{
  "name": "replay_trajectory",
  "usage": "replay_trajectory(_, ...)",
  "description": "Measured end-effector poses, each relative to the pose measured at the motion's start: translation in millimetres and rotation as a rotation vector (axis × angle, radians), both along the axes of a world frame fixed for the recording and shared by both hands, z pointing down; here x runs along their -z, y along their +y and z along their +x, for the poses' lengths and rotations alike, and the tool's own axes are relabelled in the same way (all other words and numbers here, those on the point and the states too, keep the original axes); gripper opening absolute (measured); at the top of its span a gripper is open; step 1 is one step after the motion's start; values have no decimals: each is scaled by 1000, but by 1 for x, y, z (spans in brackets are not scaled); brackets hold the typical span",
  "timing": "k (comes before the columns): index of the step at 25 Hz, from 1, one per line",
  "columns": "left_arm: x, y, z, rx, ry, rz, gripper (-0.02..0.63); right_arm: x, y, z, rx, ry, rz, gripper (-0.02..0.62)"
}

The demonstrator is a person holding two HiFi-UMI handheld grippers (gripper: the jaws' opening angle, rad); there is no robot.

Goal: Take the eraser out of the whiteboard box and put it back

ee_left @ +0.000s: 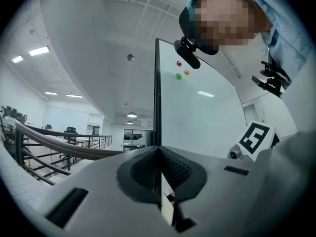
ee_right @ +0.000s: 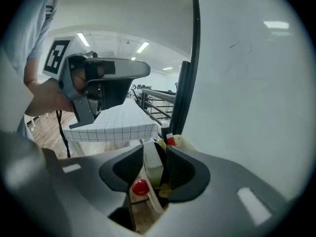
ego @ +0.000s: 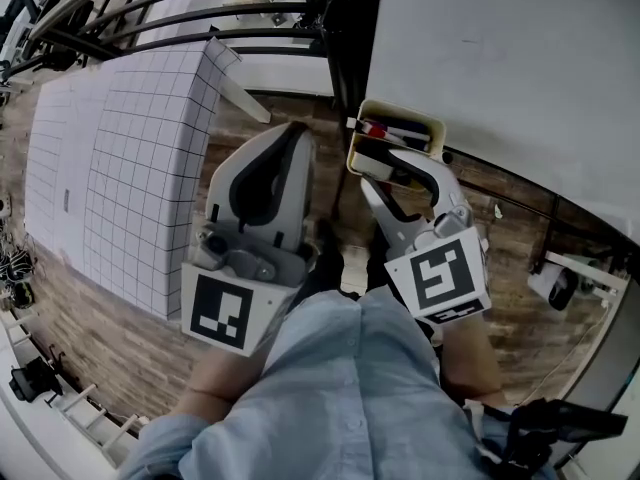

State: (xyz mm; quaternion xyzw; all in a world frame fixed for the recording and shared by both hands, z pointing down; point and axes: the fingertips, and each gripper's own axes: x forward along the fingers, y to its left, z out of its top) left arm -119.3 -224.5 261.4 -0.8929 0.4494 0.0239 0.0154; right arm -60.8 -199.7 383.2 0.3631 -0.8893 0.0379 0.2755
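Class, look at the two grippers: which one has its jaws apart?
The right gripper: its jaws stand apart with the eraser between them in the yellow box. The left gripper has its jaws together, away from the box.

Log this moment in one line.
left gripper: shut, empty | right gripper: open, jaws either side of eraser | eraser: standing in yellow whiteboard box

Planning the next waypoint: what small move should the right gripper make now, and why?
Probably back the right gripper out, upward: its fingers stand open with slack beside the white block eraser, which already sits in the yellow box.
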Motion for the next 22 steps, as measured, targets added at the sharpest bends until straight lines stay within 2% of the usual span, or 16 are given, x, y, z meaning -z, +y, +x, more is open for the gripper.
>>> replay_trajectory(5, 12, 4, 2, 2, 1, 27, -2, 29, 1, 4, 0, -102, 34, 141)
replay_trajectory(9, 24, 10, 5, 4, -2, 61, -2, 67, -2, 12, -30, -259, 78, 139)
replay_trajectory(12, 31, 11, 8, 6, -6, 87, -2, 96, -4, 20, -32, -332, 146, 109)
replay_trajectory(17, 41, 13, 14, 11, -18, 112, -2, 144, -7, 34, -54, -431, 279, 6)
replay_trajectory(22, 54, 14, 21, 10, -35, 149, -2, 176, -10, 50, -95, -470, 373, 2)
